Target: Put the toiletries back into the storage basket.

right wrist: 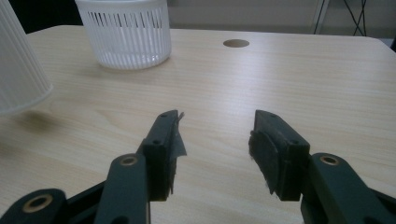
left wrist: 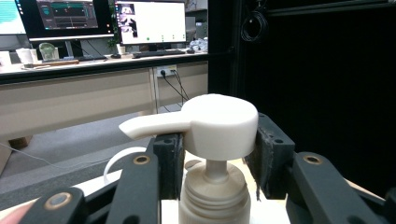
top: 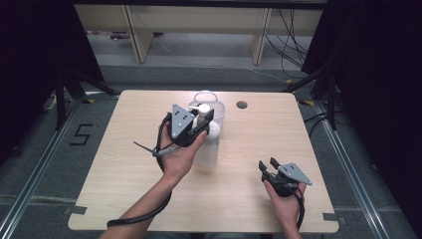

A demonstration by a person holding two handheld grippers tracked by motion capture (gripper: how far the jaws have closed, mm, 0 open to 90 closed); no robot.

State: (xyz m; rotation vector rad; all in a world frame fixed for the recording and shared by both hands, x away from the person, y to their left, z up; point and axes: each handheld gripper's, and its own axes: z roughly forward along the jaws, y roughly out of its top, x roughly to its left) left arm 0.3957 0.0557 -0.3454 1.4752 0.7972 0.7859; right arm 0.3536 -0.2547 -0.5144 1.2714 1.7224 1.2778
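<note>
While the left gripper (left wrist: 217, 158) clamps its jaws on the pump head (left wrist: 219, 123) of a white bottle (top: 208, 149) at mid-table, the right gripper (right wrist: 217, 149) rests near-right, jaws parted and empty. Beyond the bottle stands a slotted white basket (right wrist: 126, 32) on the pale wooden table (top: 124, 164); grey floor surrounds it.

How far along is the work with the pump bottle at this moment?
Done: the left gripper is closed around the pump head of the white bottle, which seems lifted off the table. In hand: carrying it beside the white basket. Left: setting it down, probably in the basket. The right gripper rests open, empty.
</note>
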